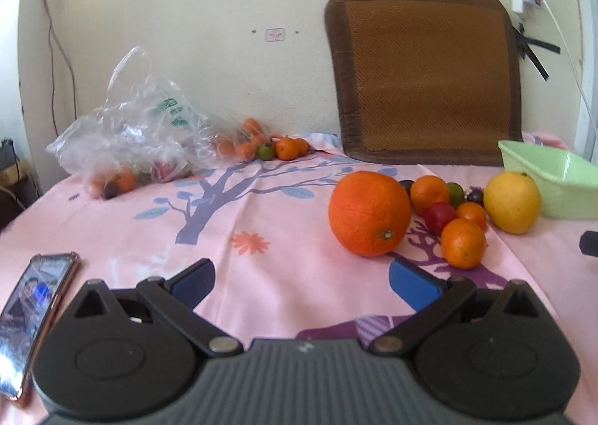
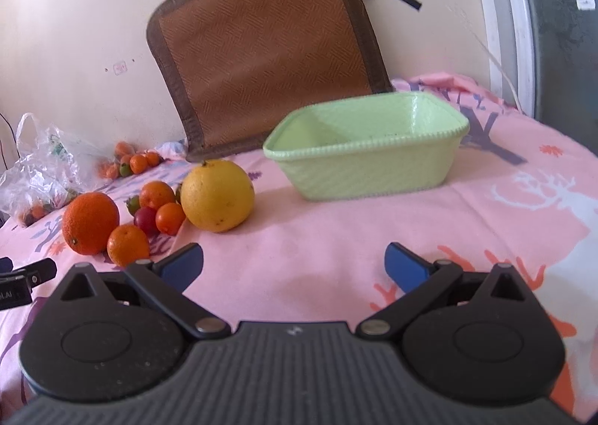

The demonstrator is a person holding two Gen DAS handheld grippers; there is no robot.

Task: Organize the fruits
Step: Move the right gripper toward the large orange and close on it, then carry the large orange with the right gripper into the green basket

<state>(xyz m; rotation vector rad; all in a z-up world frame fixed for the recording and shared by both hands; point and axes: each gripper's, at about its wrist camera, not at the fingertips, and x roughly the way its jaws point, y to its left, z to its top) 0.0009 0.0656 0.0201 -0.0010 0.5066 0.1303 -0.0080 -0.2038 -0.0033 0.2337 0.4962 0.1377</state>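
From the left wrist camera, the left gripper (image 1: 302,277) has its blue fingers spread wide apart, and nothing is between them. It hangs low over the pink tablecloth (image 1: 261,275). Just past its right finger sits the big orange (image 1: 369,213). Beside it are little oranges (image 1: 463,242), a red tomato (image 1: 441,216) and a yellow fruit (image 1: 512,201), all close together. The green basket (image 1: 553,178) is behind the yellow fruit. Far back lies a plastic bag (image 1: 130,133) with more small fruit, and a phone (image 1: 33,313) rests near the left edge.

From the right wrist camera, the right gripper (image 2: 295,264) is spread wide too and holds nothing. The green basket looks empty, so no fruit is put away yet. The yellow fruit sits just left of the basket.

The big orange is probably heavy, firm and bumpy, so it should not slip much. I would squeeze it around its fat middle. The tomato is likely soft, so pinch it gently.
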